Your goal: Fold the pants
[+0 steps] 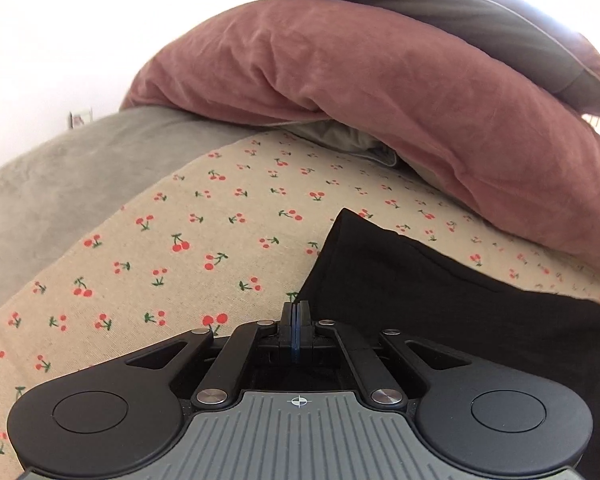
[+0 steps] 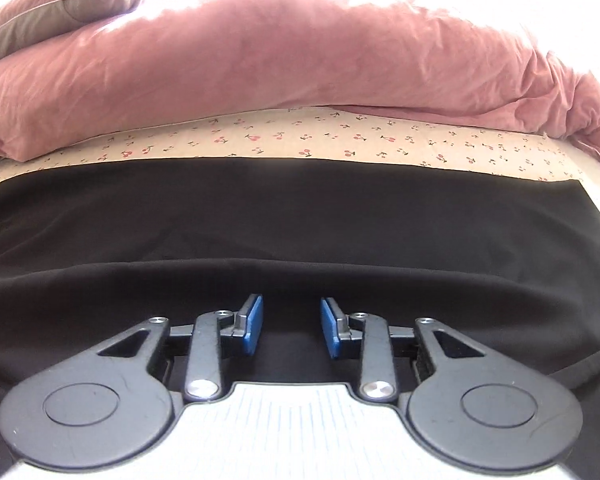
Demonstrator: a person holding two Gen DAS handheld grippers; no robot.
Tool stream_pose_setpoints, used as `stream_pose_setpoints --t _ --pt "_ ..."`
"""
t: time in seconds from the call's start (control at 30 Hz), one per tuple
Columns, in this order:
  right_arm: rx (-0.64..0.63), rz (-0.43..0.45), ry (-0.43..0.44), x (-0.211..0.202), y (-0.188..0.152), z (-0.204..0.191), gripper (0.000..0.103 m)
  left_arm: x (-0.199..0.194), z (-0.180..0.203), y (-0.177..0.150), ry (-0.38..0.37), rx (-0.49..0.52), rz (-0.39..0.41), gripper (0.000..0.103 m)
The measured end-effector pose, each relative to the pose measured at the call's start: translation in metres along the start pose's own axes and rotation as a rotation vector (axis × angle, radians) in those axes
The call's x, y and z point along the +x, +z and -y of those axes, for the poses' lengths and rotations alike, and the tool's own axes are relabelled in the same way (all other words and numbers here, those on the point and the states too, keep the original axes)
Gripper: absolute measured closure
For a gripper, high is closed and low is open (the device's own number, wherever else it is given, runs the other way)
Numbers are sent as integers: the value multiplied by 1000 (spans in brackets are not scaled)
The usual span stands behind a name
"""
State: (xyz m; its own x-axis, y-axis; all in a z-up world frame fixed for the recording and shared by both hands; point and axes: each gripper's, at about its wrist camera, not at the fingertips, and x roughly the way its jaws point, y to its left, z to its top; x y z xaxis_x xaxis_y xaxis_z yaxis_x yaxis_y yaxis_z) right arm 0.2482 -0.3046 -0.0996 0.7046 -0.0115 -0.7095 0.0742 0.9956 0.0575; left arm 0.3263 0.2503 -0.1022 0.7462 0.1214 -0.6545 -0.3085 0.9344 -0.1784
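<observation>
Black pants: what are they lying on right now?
The black pants lie on a cherry-print sheet, which shows along their far and left edges. A pink duvet is bunched behind. What is under the sheet is covered.

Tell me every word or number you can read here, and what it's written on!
None: nothing here shows words or numbers.
The cherry sheet has only cherry pictures.
The left gripper body shows only a crosshair mark.
The black pants have no readable label.
</observation>
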Motion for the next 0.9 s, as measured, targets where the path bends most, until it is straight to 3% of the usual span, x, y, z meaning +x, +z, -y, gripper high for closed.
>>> stream_pose_setpoints --t 0.07,0.1,0.13,0.2,0.3,0.43,0.47,0.5,0.53,0.67,0.8,0.83,0.87,0.9 --pt "-16 -13 7 -4 4 1 72 -7 -6 10 -87 -14 -2 103" --pt "-29 -24 29 -7 7 1 67 -12 -7 14 -96 3 19 92" --pt "-42 -23 66 -11 12 0 63 -16 -5 16 -91 24 38 90" --pt "-48 11 106 -18 20 0 51 -15 -1 17 -89 58 45 75" --pt "-94 6 134 -16 31 -21 46 4 4 9 -134 114 -36 75" --pt "-310 3 180 2 45 -84 46 7 10 4 -128 176 -33 80" --pt "-371 3 204 8 49 -102 45 6 10 4 -126 178 -30 84" --pt "-447 10 229 16 54 -124 44 6 10 4 -118 178 -27 100" --pt "-500 22 242 23 59 -142 43 6 10 3 -96 181 -19 103" --pt "-649 46 280 56 82 -209 36 6 6 4 -120 166 1 103" --pt "-778 -5 295 92 96 -261 32 -4 -2 11 -158 128 44 103" --pt "-785 -8 309 98 98 -268 33 -6 -5 13 -167 113 53 103" --pt "-778 -17 328 100 101 -271 51 -6 -6 14 -172 103 57 103" --pt "-746 -44 378 102 104 -275 97 -7 -6 14 -177 96 63 103"
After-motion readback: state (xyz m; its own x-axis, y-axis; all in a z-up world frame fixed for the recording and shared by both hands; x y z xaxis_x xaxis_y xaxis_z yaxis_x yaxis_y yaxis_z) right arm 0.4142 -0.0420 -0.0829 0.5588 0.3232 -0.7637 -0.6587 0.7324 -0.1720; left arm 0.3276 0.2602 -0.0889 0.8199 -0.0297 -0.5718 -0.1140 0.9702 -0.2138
